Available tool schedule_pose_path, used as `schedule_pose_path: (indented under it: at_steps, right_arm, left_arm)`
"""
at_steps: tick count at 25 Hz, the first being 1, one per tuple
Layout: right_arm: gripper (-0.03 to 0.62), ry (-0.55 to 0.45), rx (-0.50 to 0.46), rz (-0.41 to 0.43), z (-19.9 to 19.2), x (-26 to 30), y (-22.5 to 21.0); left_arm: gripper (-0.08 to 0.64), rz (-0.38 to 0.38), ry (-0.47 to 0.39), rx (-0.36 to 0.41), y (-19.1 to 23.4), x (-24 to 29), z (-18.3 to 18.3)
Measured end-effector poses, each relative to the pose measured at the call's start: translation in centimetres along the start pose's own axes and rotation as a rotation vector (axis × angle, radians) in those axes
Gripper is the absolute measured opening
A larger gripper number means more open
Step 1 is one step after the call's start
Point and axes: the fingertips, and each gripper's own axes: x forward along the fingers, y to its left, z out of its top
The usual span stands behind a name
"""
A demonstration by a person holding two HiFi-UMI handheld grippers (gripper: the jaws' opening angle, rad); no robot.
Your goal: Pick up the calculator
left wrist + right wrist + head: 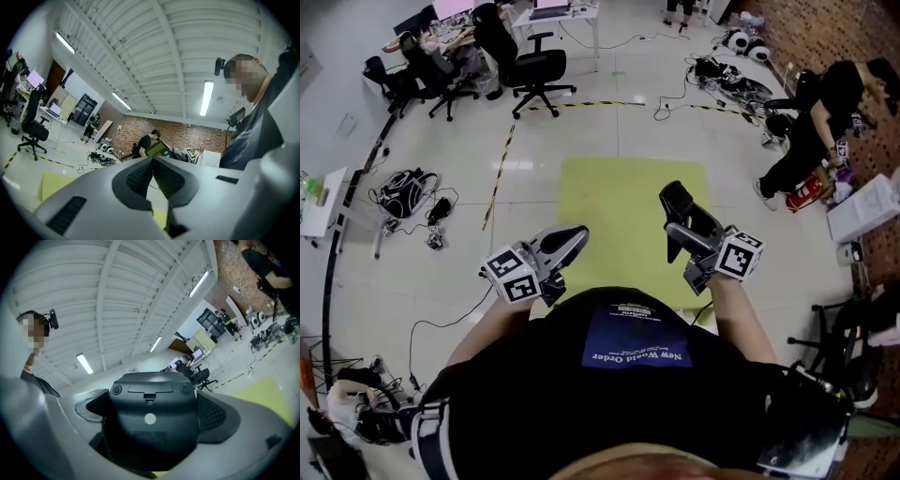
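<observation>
The black calculator (152, 420) sits clamped between my right gripper's (154, 416) jaws, its back with the battery cover facing the camera. In the head view the calculator (678, 202) sticks up from the right gripper (682, 223), which is raised in front of the person over the yellow-green mat (628, 220). My left gripper (565, 246) hovers at the mat's near left edge, tilted upward. Its dark pads (140, 177) are pressed together with nothing between them, and the left gripper (153, 176) points toward the ceiling.
Office chairs (525, 66) and desks stand at the far left, with a bag and cables (405, 192) on the floor. A person (825, 117) bends over gear by the brick wall at right. Black-yellow tape (581, 103) crosses the floor beyond the mat.
</observation>
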Motion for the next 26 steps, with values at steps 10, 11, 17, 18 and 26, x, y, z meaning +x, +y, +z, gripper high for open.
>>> schedule_pose_path:
  at_steps: [10, 11, 17, 18, 26]
  right_arm:
    - [0.566, 0.025, -0.027, -0.017, -0.18, 0.09, -0.63]
    - [0.566, 0.024, -0.027, -0.015, -0.1, 0.14, -0.58]
    - [0.566, 0.024, -0.021, -0.014, -0.23, 0.29, -0.56]
    - [0.566, 0.025, -0.021, -0.014, -0.28, 0.25, -0.61]
    - [0.566, 0.022, -0.024, 0.003, 0.24, 0.63, -0.31]
  left_arm:
    - [0.006, 0.009, -0.011, -0.002, 0.46, -0.06, -0.06]
    - [0.006, 0.008, -0.012, -0.003, 0.45, -0.03, -0.07]
    - [0.006, 0.003, -0.012, -0.008, 0.54, -0.07, -0.35]
    - [0.006, 0.004, -0.013, -0.008, 0.55, -0.07, -0.43]
    - [0.006, 0.0, -0.018, -0.009, 0.67, -0.03, -0.06]
